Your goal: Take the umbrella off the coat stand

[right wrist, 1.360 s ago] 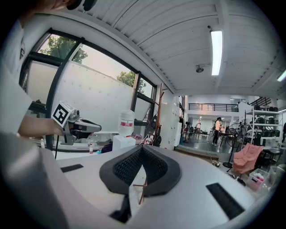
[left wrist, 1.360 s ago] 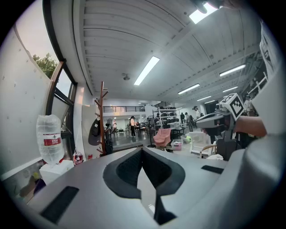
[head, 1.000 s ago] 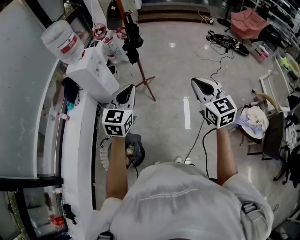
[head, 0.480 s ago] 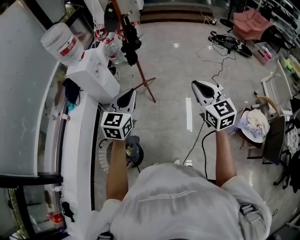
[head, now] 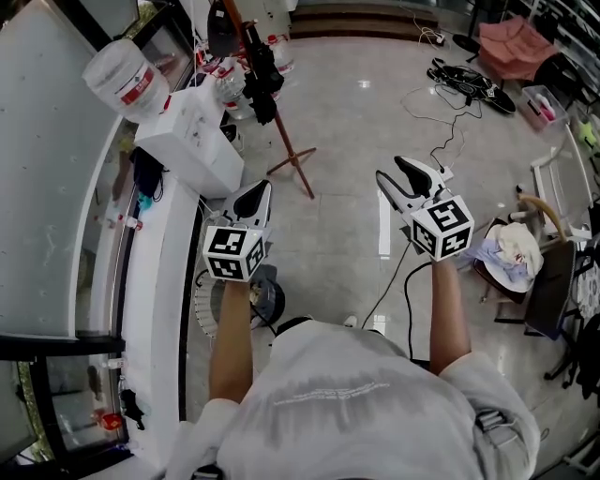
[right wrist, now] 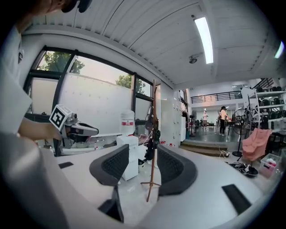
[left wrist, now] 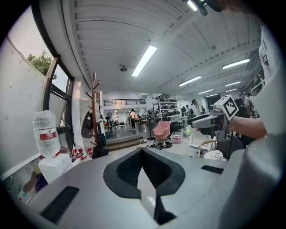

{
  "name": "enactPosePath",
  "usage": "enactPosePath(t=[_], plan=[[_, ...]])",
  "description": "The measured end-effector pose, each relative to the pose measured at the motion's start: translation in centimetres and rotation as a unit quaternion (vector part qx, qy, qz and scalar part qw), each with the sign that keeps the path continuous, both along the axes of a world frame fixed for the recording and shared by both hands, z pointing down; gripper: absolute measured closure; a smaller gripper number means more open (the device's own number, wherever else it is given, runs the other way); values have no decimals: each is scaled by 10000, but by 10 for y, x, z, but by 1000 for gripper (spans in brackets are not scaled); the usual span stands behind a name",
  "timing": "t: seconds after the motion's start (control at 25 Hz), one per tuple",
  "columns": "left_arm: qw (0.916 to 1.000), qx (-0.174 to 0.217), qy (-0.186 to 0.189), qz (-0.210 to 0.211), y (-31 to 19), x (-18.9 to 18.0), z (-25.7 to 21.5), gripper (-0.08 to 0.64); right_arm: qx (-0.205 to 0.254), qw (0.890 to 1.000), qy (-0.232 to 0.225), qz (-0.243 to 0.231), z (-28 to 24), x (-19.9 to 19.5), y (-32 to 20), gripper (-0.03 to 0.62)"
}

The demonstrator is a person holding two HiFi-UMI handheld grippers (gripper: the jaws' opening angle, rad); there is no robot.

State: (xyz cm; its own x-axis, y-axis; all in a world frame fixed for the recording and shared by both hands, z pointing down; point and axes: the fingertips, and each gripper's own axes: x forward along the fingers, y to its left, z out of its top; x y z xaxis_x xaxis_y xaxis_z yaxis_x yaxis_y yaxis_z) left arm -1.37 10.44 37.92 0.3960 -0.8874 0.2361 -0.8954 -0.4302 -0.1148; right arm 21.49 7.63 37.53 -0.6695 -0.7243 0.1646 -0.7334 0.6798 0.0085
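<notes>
Black and folded, the umbrella hangs about halfway up the pole of the wooden coat stand, close against the pole, with its long axis running along it and so nearly upright. Above it on the same stand hangs a dark bag; whether the two touch cannot be told. The stand's feet spread on the grey tiled floor, just beside a white water dispenser that carries an upturned bottle.

From both tools the umbrella lies ahead and well apart; neither is within reach. The left gripper is the nearer in the head view, almost directly in line below the stand, but its jaws are closed tip to tip with nothing in them. In its own view the stand sits off to the left of the jaws.

The right gripper lies farther to the side, yet its own view frames the pole and the dark bundle on it in the gap between the jaws. These jaws have just been opening and stand moderately apart, with only distant background between them.

Judgement: the right gripper is the one lined up for the approach. Its jaws part sideways, which suits an upright object. The coming move is a long forward reach towards the middle of the pole.
</notes>
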Motion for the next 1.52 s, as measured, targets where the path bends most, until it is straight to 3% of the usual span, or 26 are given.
enactPosePath(t=[0.44,0.8,1.2,1.36,1.52], plan=[[9997,-196,100,-85,-31,-5,17,546,-169,9998,135,26,17,5,-33,371],[9994,-191,258,-98,-111,-28,39,546,-124,9995,258,134,17,-10,-111,367],[9993,-296,176,-109,-238,-86,45,546,-36,9963,861,16,1,-77,-237,377],[9991,-392,-65,-156,-281,-117,53,546,-84,9946,1028,-78,4,-110,-284,379],[9989,-434,31,-193,-316,-145,57,546,-79,9944,1049,-87,3,-141,-326,391]])
